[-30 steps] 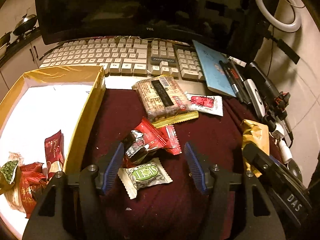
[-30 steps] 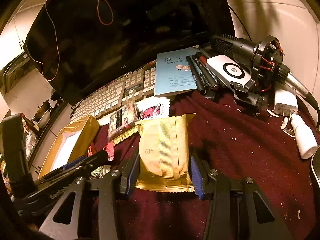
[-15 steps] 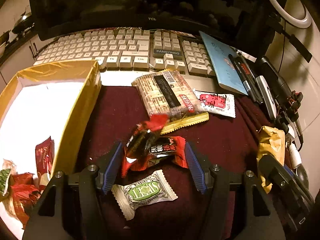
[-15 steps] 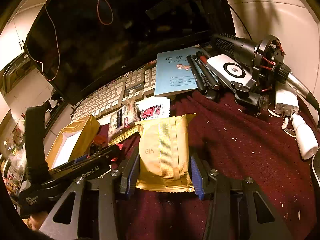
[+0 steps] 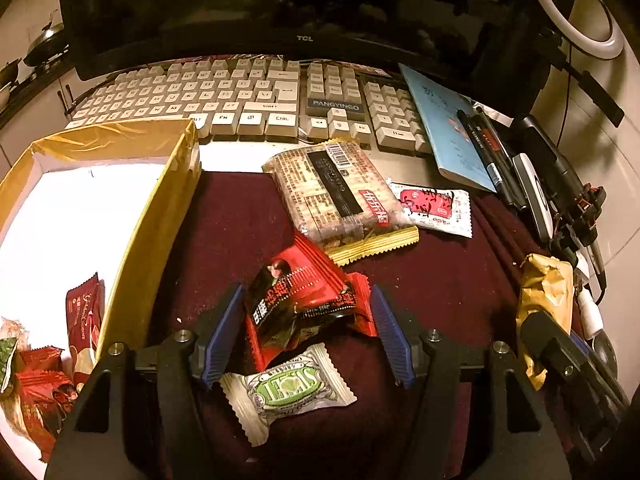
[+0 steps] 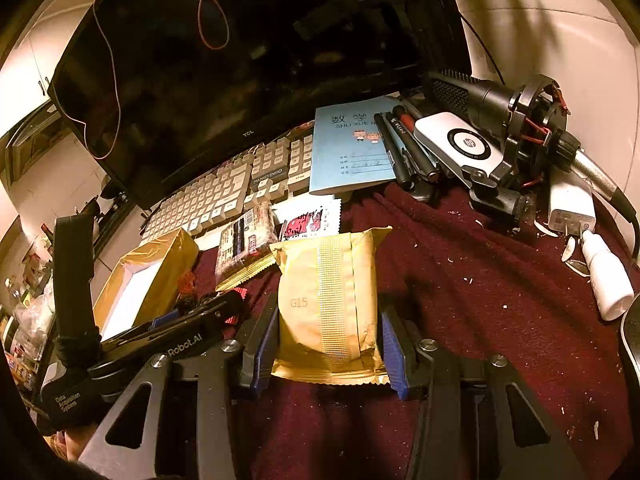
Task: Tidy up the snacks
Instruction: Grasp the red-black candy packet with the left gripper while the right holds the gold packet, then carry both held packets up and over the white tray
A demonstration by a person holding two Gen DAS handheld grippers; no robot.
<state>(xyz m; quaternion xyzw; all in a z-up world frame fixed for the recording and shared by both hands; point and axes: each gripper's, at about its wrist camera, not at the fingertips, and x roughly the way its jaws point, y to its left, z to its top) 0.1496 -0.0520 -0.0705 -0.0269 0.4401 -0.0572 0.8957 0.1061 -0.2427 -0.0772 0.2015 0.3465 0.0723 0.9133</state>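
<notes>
Reading Labels Across the Snack Tabletop

Working from the left wrist view, we see the left hand-held gripper (image 5: 306, 332) with its blue pads standing wide on either side of a crumpled red and black snack packet (image 5: 304, 300); whether the pads press on it we cannot tell. Just below lies a white candy wrapper (image 5: 290, 388) with a green oval label, its lettering unclear. To the left stands the gold-edged box (image 5: 160, 200), holding a few red packets (image 5: 82, 316) in its near corner. Beyond lie a clear cracker pack (image 5: 336, 192) with a barcode and a red label, and a white sachet (image 5: 434, 208) with red print. The keyboard (image 5: 256, 100) reads "PANGYINGO"; the monitor (image 5: 304, 8) reads "TCL".

In the right wrist view, the right hand-held gripper (image 6: 328, 332) is closed on a tan pouch (image 6: 328, 300) stamped "G15", both pads against its sides. The blue notebook (image 6: 352, 148) reads "SHU XUE". A white device (image 6: 460, 148) carries an "hp" mark. The left tool's body reads "Robot.AI".
</notes>
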